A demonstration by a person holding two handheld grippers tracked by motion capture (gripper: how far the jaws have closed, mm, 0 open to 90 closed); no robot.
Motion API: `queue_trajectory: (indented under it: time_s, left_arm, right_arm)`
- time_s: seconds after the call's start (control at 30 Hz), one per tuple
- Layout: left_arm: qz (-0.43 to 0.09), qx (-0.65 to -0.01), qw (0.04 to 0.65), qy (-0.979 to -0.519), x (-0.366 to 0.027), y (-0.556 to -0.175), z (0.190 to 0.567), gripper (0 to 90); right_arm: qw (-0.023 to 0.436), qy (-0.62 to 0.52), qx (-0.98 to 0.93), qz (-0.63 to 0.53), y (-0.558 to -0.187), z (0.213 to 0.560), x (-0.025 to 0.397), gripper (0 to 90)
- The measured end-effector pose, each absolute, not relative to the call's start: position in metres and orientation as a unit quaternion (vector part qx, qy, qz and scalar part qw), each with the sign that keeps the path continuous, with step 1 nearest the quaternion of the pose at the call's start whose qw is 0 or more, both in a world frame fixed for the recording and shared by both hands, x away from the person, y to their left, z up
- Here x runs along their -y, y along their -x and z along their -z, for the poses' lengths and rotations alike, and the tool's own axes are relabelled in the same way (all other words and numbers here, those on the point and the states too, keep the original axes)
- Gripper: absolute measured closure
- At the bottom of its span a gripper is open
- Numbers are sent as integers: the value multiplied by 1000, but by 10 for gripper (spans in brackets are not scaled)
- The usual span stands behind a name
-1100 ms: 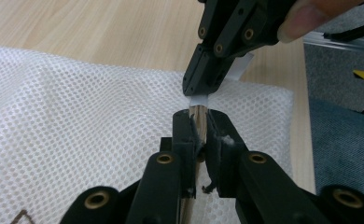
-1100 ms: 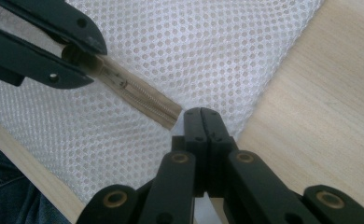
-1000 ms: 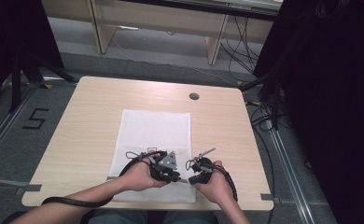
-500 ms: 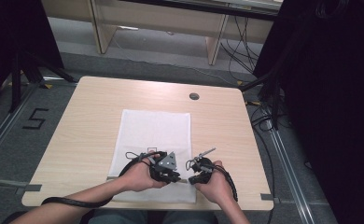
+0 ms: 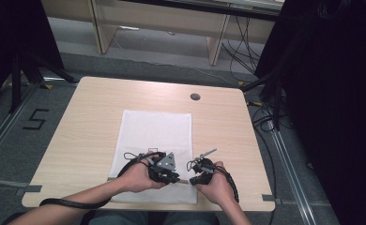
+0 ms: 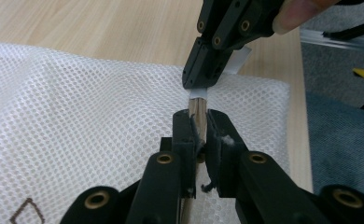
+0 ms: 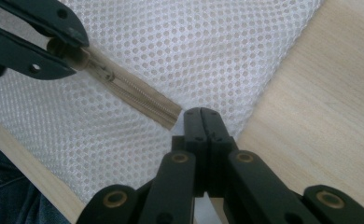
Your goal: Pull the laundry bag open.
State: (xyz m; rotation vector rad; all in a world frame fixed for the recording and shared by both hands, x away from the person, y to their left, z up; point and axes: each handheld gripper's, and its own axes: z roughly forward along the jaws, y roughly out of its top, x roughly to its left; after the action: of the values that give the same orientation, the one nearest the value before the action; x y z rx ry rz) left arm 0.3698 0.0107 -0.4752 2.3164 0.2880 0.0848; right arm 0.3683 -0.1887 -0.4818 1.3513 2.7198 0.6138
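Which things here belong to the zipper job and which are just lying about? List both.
In the job:
- white mesh laundry bag
- its beige zipper
- left gripper, shut on the zipper
- right gripper, fingers closed at the zipper's end

Lying about:
- round grommet in the table
- floor cables
- "5" floor marking

Lab, taped floor (image 5: 33, 119), loose cables (image 5: 265, 117)

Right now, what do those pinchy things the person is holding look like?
Both are black. The left gripper has two flat black jaws joined by brass-coloured rivets, with a grey three-cornered plate on top and a black cable trailing along the bare forearm. The right gripper has the same black jaws and brass rivets, plus a thin grey rod sticking out.
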Motion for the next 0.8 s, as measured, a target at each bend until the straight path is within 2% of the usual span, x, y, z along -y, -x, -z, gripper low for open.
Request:
queue_trajectory:
  time_s: [0.8]
  left_arm:
    - [-34,-119,397,-909,-22,-369,471,820]
  right_arm:
    - [22,-434,-879,-198,-369,482,189,900]
